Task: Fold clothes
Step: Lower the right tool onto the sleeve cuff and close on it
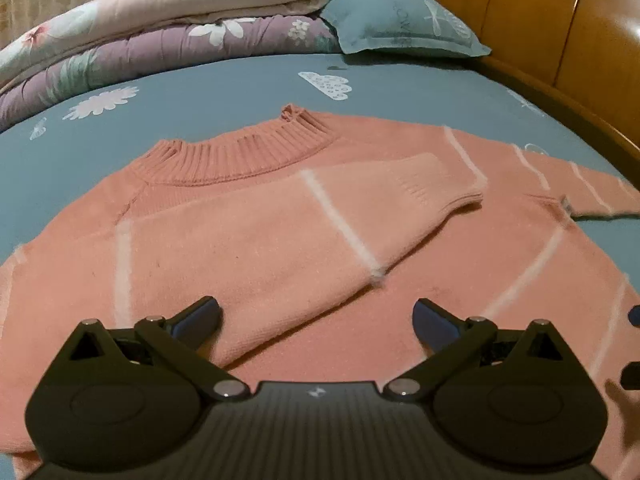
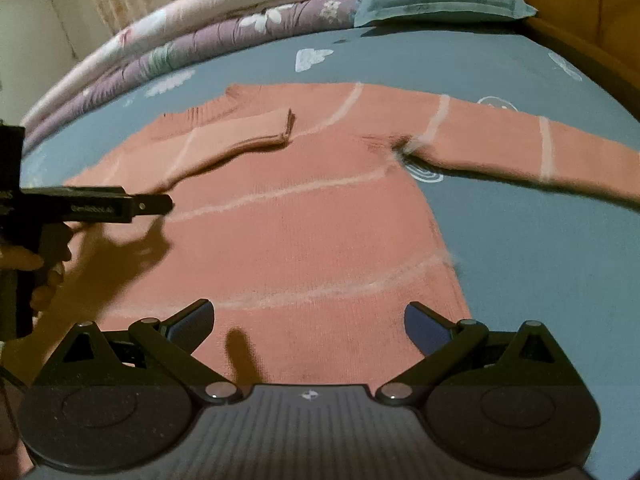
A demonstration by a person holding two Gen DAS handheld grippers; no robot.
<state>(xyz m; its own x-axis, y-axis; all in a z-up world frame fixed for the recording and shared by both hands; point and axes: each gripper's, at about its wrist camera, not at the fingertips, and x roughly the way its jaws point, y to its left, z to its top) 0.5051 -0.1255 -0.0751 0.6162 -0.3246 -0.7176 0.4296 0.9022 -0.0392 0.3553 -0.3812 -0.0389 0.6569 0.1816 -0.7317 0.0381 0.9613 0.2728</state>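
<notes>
Both black two-finger grippers, left [image 1: 316,316] and right [image 2: 308,318], hover spread wide, holding nothing.
Below lies a salmon-pink knitted sweater with white stripes [image 2: 304,236], one sleeve [image 1: 312,216] folded across its chest.

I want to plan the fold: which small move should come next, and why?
Probably bring the right tool to the outstretched sleeve and fold it inward: the other sleeve already lies across the sweater, and both tools are open, holding nothing.

One pink sweater [image 1: 280,232] is laid on the bed sheet [image 1: 224,96], with one sleeve [image 1: 304,216] folded across the chest and one sleeve [image 2: 520,144] stretched out. Two folded quilts [image 1: 168,36] and one teal pillow [image 1: 400,24] are seen behind. Two grippers are counted, the left gripper [image 1: 316,316] and the right gripper [image 2: 308,316].
</notes>
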